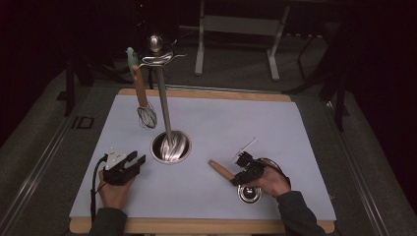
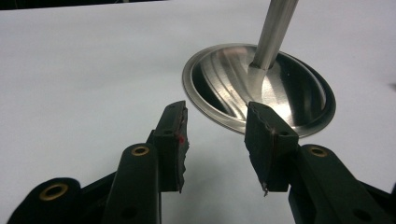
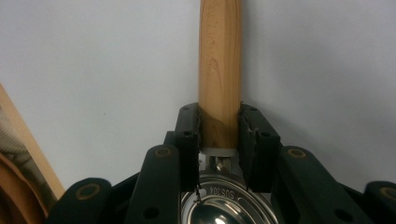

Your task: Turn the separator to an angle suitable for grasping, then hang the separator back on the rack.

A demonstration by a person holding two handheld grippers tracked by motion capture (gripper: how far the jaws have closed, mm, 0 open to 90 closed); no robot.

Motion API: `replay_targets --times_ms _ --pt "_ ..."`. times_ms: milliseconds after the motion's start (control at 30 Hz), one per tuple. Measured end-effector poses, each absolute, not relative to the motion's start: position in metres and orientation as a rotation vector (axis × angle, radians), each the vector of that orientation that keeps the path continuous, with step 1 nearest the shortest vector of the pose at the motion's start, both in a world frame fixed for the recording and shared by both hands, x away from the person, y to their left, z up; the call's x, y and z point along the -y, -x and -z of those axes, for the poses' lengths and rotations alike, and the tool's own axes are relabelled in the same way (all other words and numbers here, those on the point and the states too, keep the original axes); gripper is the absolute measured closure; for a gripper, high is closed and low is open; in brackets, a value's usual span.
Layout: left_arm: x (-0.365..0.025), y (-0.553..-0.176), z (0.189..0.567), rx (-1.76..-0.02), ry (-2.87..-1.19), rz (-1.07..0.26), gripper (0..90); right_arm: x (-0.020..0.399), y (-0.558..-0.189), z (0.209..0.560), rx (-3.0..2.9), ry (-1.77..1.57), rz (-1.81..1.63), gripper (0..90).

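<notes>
Ladle (image 1: 231, 176) w/ wood handle lies on bench (image 1: 295, 147) front right. High view: right claw (image 1: 239, 178) on it; left claw (image 1: 133, 164) near stand (image 1: 170, 147) holding a whisk (image 1: 146, 116). Left gripper view: jaws spread, empty. Right gripper view: jaws pinch handle (image 3: 219, 70) near bowl. Likely pick-up step; next prob. lift, hang on stand.

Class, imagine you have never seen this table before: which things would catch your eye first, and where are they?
First the tall steel utensil stand rising from its round base at the table's middle, with a whisk hanging on its left. Next, the right gripper, near the front right, jaws closed on the wooden handle of a steel ladle. The left gripper waits open beside the base.
</notes>
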State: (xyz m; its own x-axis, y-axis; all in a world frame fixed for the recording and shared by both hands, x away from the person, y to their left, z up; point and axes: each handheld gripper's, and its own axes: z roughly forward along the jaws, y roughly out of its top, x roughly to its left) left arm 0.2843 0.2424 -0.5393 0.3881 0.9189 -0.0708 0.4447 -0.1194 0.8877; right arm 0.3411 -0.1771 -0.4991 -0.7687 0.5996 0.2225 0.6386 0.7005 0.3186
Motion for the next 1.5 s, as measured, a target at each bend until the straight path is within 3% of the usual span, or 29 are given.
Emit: replay_targets --times_ms 900,1500 --pt "-0.243 -0.285 0.539 -1.205 -1.729 -0.647 59.3 0.180 -0.355 0.488 2.798 1.012 0.729 70.8" --pt "-0.242 -0.284 0.539 -1.203 -1.728 -0.651 59.3 0.174 -0.359 0.468 2.848 0.739 0.935 70.8"
